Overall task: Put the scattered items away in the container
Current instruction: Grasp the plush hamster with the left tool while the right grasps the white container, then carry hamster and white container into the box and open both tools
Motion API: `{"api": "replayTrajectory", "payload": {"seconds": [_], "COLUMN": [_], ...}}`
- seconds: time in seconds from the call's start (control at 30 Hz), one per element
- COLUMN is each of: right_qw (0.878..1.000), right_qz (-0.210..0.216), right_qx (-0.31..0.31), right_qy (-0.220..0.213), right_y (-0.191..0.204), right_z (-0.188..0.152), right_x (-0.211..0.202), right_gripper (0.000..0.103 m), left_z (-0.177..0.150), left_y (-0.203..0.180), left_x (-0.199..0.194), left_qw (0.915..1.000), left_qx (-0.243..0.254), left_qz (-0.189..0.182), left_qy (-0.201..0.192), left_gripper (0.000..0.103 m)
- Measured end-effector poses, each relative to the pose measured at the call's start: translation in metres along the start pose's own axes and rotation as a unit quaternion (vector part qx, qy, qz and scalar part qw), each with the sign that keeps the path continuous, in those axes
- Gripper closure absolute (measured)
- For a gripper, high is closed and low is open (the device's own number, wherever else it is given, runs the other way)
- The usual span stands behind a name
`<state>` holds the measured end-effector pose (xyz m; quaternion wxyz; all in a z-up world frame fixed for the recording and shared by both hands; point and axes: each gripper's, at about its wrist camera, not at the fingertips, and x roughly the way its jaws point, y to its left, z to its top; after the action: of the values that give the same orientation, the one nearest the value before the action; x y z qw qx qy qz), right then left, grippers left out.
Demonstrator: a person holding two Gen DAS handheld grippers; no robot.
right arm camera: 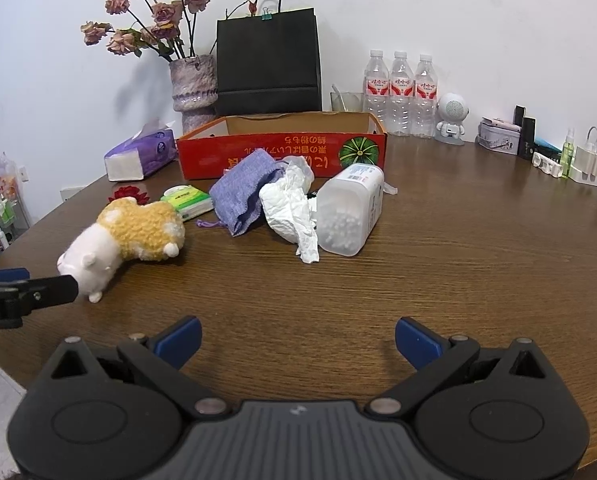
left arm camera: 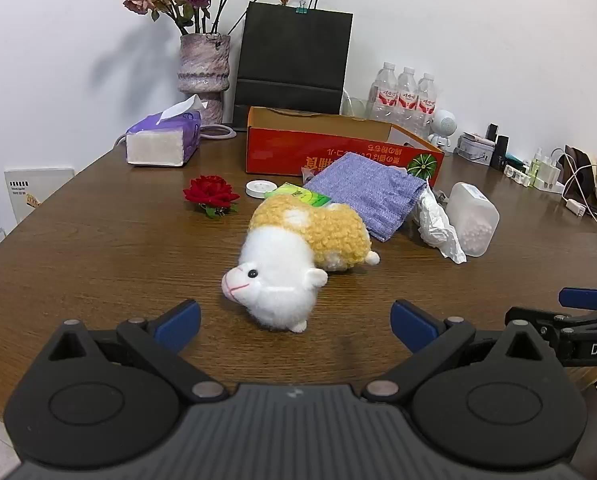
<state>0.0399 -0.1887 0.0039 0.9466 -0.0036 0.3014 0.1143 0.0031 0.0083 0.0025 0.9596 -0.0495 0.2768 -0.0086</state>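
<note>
Your left gripper (left arm camera: 294, 322) and right gripper (right arm camera: 298, 340) both stand spread wide, nothing between the pads. The plush sheep (left arm camera: 298, 256) lies on the table (left arm camera: 98, 248) just ahead of the left one. The red box (right arm camera: 282, 152) carries upside-down Japanese print, too distorted to read. Only the left view shows the white disc (left arm camera: 260, 189).

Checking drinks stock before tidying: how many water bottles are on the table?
3. They stand side by side at the back of the table by the wall: the left bottle, the middle bottle, the right bottle, left of a white robot figurine. None looks hidden.
</note>
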Motion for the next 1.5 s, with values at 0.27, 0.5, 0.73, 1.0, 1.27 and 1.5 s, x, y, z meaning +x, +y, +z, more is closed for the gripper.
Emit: {"api": "replayTrajectory", "payload": {"seconds": [0.27, 0.5, 0.73, 1.0, 1.27, 1.5], "right_qw": [1.000, 1.000, 1.000, 0.998, 0.994, 0.996], "right_qz": [0.002, -0.002, -0.010, -0.050, -0.092, -0.039], "right_qx": [0.003, 0.007, 0.005, 0.038, 0.057, 0.084], "right_qy": [0.003, 0.009, 0.006, -0.011, -0.013, -0.003], "right_y": [-0.001, -0.003, -0.010, -0.033, -0.040, -0.064], "right_z": [0.001, 0.000, 0.015, 0.061, 0.083, 0.081], "right_x": [0.003, 0.009, 0.026, 0.078, 0.123, 0.129], "right_gripper": [0.000, 0.000, 0.000, 0.003, 0.031, 0.060], "left_z": [0.000, 0.004, 0.029, 0.042, 0.048, 0.057], "left_y": [0.000, 0.001, 0.005, 0.005, 0.014, 0.025], "left_x": [0.003, 0.008, 0.036, 0.090, 0.118, 0.118], "left_qw": [1.0000, 0.9999, 0.9987, 0.9960, 0.9970, 0.9992], "left_qx": [0.002, 0.007, 0.041, 0.070, 0.039, 0.003], "left_qz": [0.003, 0.007, 0.031, 0.031, 0.013, -0.010], "left_qy": [0.002, -0.002, 0.000, 0.047, 0.065, 0.039], "left_gripper": [0.000, 0.000, 0.000, 0.008, 0.046, 0.053]}}
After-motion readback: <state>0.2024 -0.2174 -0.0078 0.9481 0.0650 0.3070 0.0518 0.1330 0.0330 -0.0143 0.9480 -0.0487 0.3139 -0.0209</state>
